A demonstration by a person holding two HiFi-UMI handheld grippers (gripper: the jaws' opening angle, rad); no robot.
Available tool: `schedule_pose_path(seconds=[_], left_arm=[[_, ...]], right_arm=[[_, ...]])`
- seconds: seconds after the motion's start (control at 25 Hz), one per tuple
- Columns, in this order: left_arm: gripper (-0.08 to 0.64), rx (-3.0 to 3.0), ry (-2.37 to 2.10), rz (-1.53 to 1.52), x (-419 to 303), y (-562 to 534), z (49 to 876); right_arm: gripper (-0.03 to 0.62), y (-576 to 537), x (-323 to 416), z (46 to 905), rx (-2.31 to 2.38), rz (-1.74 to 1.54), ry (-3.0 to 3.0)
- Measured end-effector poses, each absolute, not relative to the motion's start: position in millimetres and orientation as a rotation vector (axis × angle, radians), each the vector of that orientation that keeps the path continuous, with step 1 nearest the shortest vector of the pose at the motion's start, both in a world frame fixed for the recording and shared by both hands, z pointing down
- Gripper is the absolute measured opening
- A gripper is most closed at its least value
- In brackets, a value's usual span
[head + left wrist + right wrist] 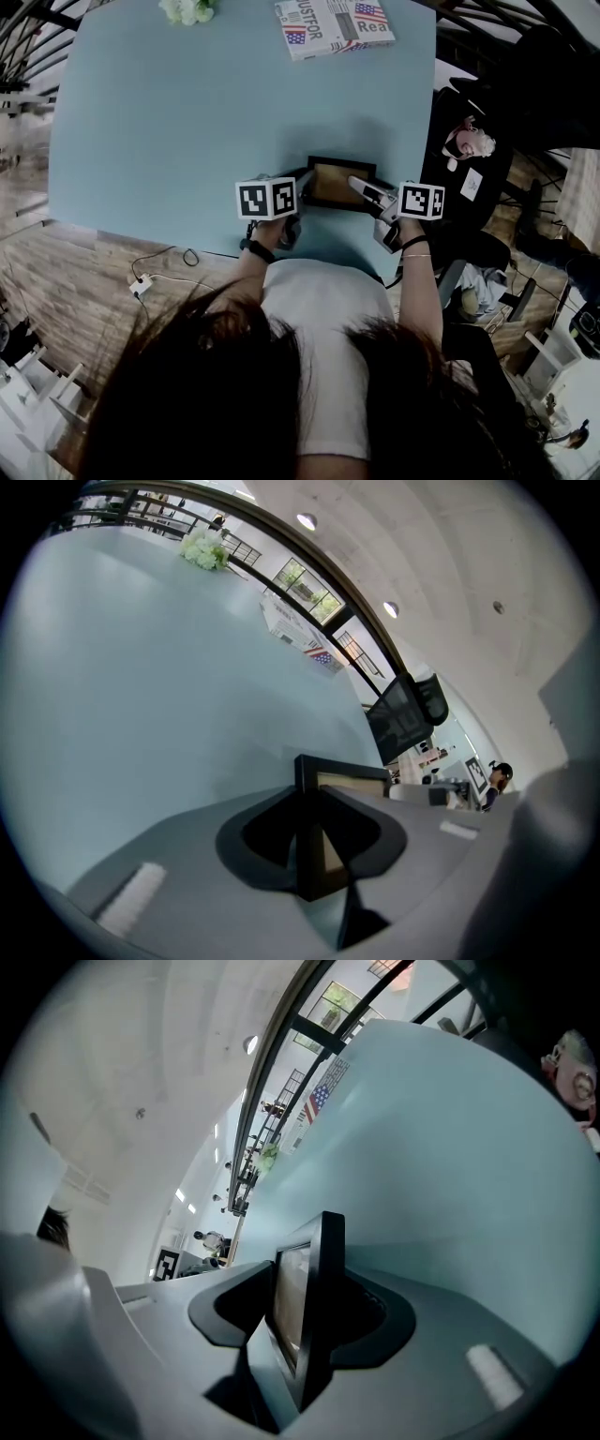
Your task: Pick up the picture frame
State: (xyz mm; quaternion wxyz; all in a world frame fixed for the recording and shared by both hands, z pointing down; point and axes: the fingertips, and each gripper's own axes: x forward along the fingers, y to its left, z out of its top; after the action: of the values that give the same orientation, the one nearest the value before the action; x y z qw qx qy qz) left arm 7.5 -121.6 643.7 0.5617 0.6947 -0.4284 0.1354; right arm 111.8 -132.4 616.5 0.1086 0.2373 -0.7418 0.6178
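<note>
A small black picture frame with a beige inside lies near the front edge of the light blue table. My left gripper is at the frame's left end. In the left gripper view a corner of the frame sits in the left gripper, whose jaws press on its dark edge. My right gripper is at the frame's right end. In the right gripper view the frame stands edge-on in the right gripper, whose jaws are spread on either side of it.
A book with a flag cover and white flowers lie at the table's far edge. A person sits just off the table's right side. A cable and plug block lie on the wooden floor below left.
</note>
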Motion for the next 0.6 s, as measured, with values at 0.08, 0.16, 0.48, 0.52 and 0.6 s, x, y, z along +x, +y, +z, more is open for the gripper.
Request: schedule_pose_path(seconds=[0.08, 0.16, 0.48, 0.52, 0.6], left_arm=[[0.136, 1.635, -1.008, 0.318, 8, -122, 644], [0.135, 1.632, -1.006, 0.318, 8, -121, 644], [0.135, 1.633, -1.006, 0.317, 8, -121, 644], [0.135, 1.633, -1.007, 0.318, 8, -121, 644], [0.135, 1.634, -1.006, 0.317, 7, -121, 643]], right_arm=[[0.172, -132, 109, 617, 0.684, 1.818, -2.176], [0.172, -132, 105, 618, 0.668, 1.823, -2.169], [0.156, -131, 95, 617, 0.615, 1.819, -2.183], [0.145, -131, 95, 617, 0.620, 1.818, -2.183], [0.127, -132, 96, 618, 0.634, 1.812, -2.182]])
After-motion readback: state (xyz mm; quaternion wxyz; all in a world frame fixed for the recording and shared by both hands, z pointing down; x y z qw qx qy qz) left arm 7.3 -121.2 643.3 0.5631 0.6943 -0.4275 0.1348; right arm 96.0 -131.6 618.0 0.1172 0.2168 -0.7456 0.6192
